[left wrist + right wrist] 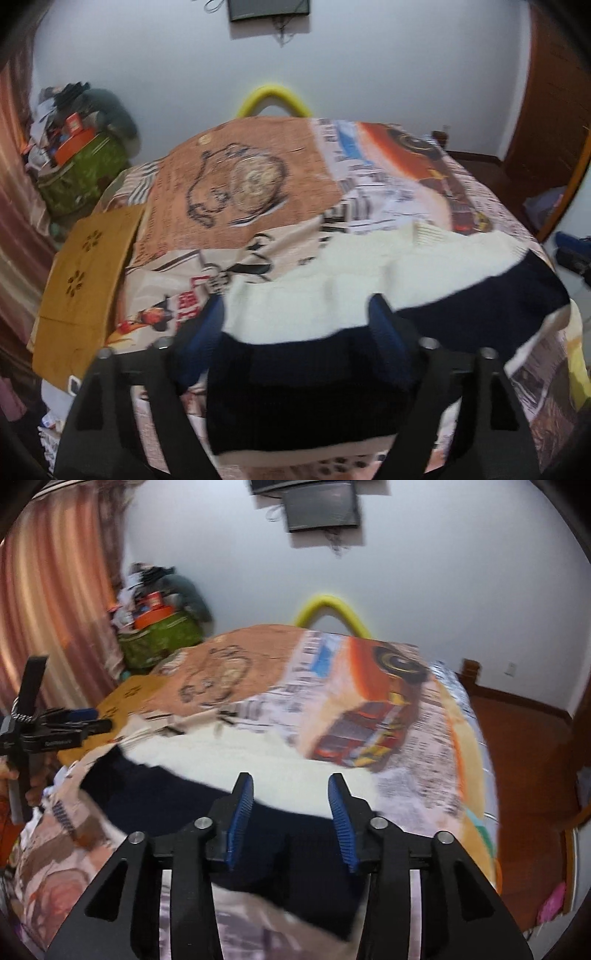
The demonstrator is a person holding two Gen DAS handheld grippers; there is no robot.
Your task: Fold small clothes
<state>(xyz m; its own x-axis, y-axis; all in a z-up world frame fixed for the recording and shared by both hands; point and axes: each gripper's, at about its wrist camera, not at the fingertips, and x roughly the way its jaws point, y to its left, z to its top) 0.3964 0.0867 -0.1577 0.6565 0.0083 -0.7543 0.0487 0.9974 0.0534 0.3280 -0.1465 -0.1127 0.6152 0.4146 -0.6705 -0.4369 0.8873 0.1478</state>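
Observation:
A small cream-and-navy knitted garment (332, 280) lies spread on the printed bedspread (240, 177), with its navy part (306, 387) nearest me. My left gripper (295, 310) hovers over the seam between cream and navy; its blue-padded jaws stand wide apart and nothing is pinched between them. In the right wrist view the same garment (240, 753) lies under my right gripper (290, 781), whose jaws are partly apart and hold no cloth. The left gripper (55, 723) shows at the far left of that view, with a hand (33, 786) below it.
A folded mustard cloth (85, 280) lies on the bed's left edge. A yellow curved tube (273, 98) rises behind the far end. A cluttered green bag (81, 162) stands by the curtain at left. Wooden floor (524, 775) lies to the right of the bed.

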